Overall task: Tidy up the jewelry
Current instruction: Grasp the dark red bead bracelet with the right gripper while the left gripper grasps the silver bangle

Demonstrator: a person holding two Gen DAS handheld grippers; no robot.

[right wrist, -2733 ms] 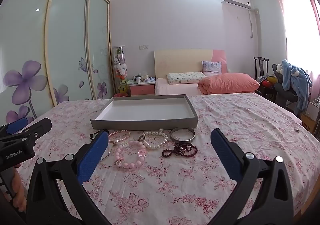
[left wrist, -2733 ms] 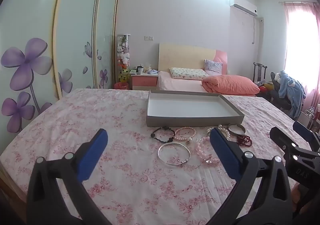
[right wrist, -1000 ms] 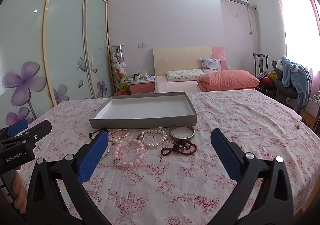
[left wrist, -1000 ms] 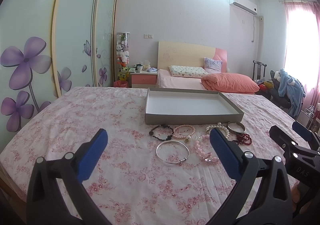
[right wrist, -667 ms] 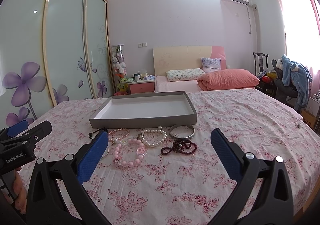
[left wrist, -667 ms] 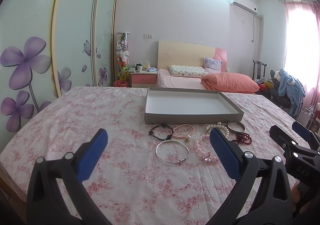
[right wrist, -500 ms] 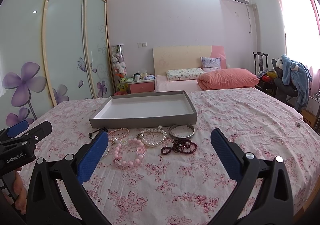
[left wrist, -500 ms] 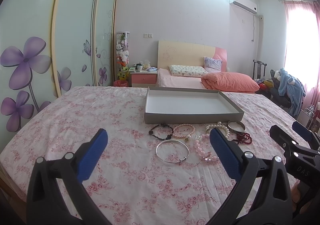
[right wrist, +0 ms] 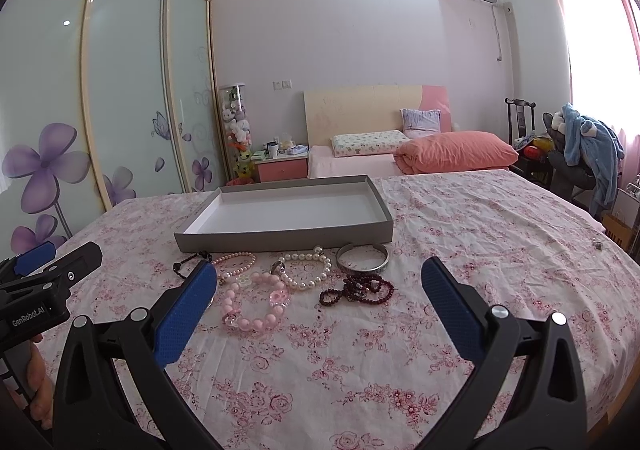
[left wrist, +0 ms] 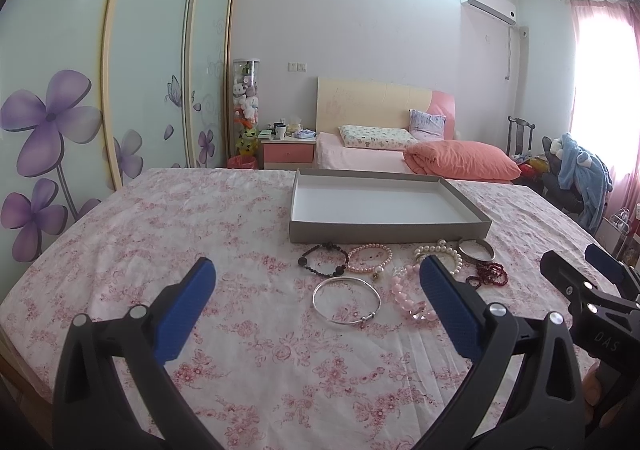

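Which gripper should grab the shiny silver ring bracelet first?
Probably the left gripper: it is open, and the silver bangle lies right between its fingers. In the right wrist view, a finger nearly hides that bangle.

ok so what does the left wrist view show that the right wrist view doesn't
Only the left wrist view shows the thin silver bangle whole; in the right wrist view a blue pad hides nearly all of it. It also shows the right hand-held gripper from the side.

Only the right wrist view shows the pink bead bracelet and dark red beads unobstructed, plus the left hand-held gripper from the side.

Both show the empty grey tray, the pearl bracelet, the wide metal bangle and the floral cloth.
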